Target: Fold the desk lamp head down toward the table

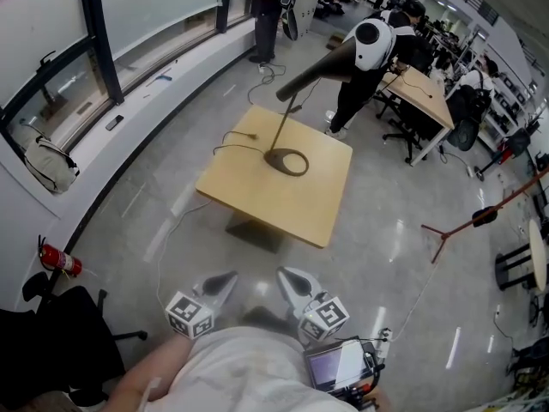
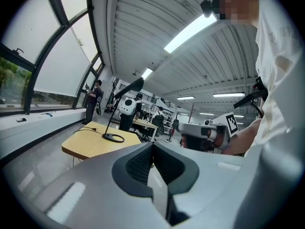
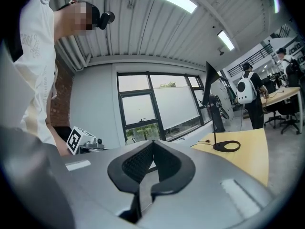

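First, left gripper point(image 1: 225, 280) and right gripper point(image 1: 290, 277), held close against the person's body, each with jaws pressed together on nothing. Farther out, well apart from both, a wooden table point(image 1: 249, 197) carries the desk lamp point(image 1: 284, 124): ring base point(image 1: 271, 158) flat, stem point(image 1: 280, 137) slanted, lamp head point(image 1: 319, 73) raised high. Step judged: approach, lamp untouched; the next move calls for closing in and bearing the head downward, base steadied.
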`<state>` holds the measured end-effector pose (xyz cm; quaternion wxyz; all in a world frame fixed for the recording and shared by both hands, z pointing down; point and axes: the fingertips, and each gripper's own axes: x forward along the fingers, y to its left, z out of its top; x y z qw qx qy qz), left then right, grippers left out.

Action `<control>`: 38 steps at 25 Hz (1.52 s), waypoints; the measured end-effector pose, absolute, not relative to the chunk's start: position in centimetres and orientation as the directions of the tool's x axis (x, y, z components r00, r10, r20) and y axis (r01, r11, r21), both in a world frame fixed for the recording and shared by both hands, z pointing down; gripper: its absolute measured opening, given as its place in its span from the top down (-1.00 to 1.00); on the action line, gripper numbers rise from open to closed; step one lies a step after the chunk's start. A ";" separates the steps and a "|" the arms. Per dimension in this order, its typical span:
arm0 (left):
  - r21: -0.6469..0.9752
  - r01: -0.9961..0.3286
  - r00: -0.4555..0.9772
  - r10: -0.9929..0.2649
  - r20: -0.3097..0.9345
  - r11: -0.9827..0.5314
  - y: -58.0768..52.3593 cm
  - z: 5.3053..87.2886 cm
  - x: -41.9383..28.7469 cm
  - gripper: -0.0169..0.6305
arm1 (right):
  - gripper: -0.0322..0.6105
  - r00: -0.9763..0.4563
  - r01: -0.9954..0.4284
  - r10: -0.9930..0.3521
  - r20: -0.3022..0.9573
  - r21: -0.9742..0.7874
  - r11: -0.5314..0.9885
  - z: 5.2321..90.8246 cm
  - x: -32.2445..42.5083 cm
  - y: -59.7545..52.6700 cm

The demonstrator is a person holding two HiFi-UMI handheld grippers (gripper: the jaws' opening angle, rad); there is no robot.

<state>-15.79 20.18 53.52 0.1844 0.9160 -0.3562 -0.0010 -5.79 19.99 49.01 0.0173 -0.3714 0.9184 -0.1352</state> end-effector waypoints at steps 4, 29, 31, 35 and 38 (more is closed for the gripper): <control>0.321 -0.656 0.746 -0.652 0.136 -0.683 18.0 53.4 -15.8 0.94 | 0.86 -0.725 -0.677 -0.685 0.071 -0.256 0.690 49.4 -5.9 18.7; 0.230 -0.717 0.695 -0.701 0.163 -0.658 6.3 50.0 -13.7 0.94 | 0.86 -0.735 -0.661 -0.675 0.060 -0.288 0.693 49.6 -2.5 5.4; 0.231 -0.725 0.687 -0.707 0.168 -0.649 5.4 49.9 -13.2 0.94 | 0.86 -0.743 -0.654 -0.666 0.065 -0.284 0.701 49.4 -2.0 4.5; 0.230 -0.748 0.662 -0.728 0.179 -0.623 3.7 49.8 -12.7 0.94 | 0.86 -0.744 -0.652 -0.665 0.066 -0.289 0.701 49.7 -0.6 2.5; 0.213 -0.766 0.641 -0.745 0.184 -0.607 2.7 49.7 -12.7 0.94 | 0.86 -0.745 -0.652 -0.664 0.065 -0.282 0.704 49.7 0.2 1.6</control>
